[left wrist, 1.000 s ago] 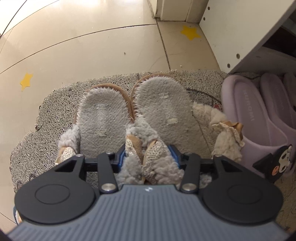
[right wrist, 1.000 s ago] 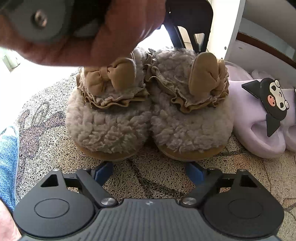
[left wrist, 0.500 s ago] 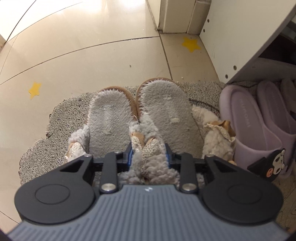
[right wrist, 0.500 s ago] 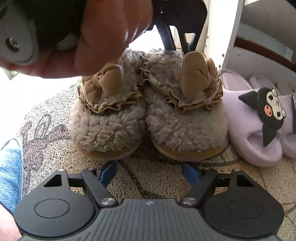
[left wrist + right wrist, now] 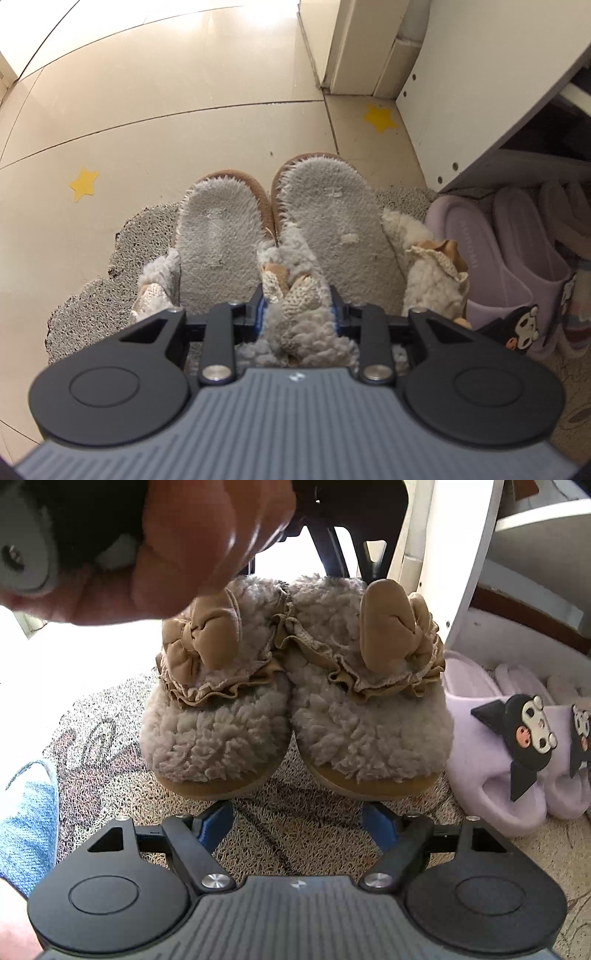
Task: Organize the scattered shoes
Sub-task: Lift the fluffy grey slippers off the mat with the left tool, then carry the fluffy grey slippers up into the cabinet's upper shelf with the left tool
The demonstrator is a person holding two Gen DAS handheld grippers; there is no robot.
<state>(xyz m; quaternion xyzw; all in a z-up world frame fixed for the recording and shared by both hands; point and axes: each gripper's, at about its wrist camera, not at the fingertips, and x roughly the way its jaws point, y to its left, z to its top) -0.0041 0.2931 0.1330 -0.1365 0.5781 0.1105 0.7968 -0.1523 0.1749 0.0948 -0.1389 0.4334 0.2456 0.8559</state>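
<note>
My left gripper (image 5: 295, 310) clamps the fleece slippers (image 5: 314, 236) at frame centre on the mat (image 5: 147, 229). My right gripper (image 5: 297, 821) stands open, empty. Lettering on the lilac slide (image 5: 476, 251) is unreadable.

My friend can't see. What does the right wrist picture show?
Two fluffy slippers with tan bows sit side by side on a mat. The open right hand-held gripper points at their toes; purple slippers are beside them.

Left gripper (image 5: 297, 308), clamped on both fuzzy slippers (image 5: 295, 258), has raised them off the mat (image 5: 147, 229) (toes now clear in right wrist view).
</note>
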